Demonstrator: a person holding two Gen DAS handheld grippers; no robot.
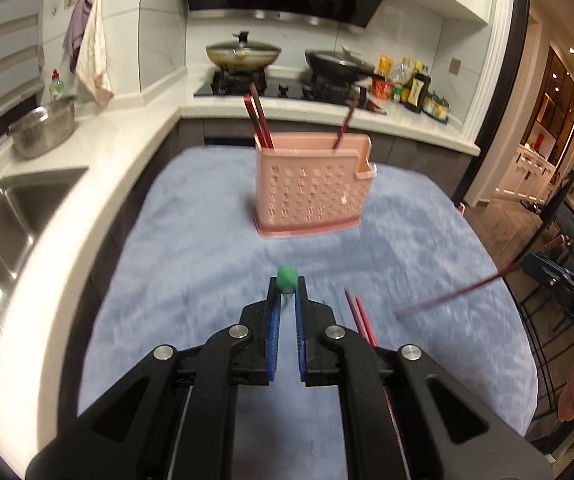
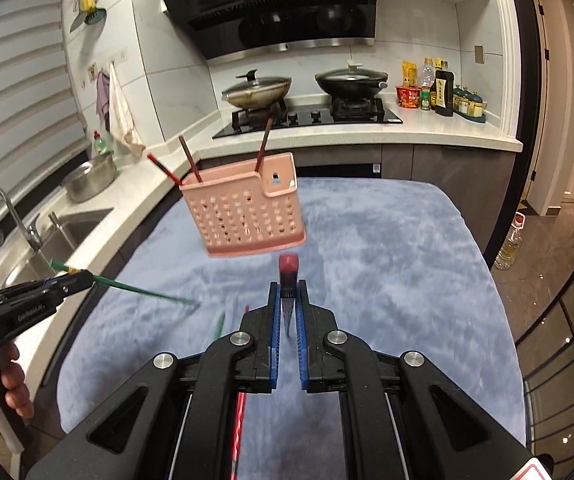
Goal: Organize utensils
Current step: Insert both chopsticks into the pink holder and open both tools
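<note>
The left gripper (image 1: 287,288) is pinched nearly closed on a green chopstick (image 2: 143,290), whose green end shows at the fingertips in its own view; from the right wrist view the stick slants across the left side, its far tip just above the blue cloth (image 1: 191,248). The right gripper (image 2: 288,288) is likewise clamped tight on a red chopstick (image 2: 288,266), whose red end stands up between the blue pads (image 2: 274,320).

At far left, a steel sink (image 1: 19,208) and a metal colander (image 1: 43,130) sit on the white counter. In the middle of the cloth stands the pink perforated holder (image 1: 313,188), upright, with dark red chopsticks (image 1: 261,124) leaning in it. Two more red chopsticks (image 1: 361,316) lie on the cloth just right of the left gripper. Beyond, two lidded pans (image 2: 257,90) rest on the stove.
</note>
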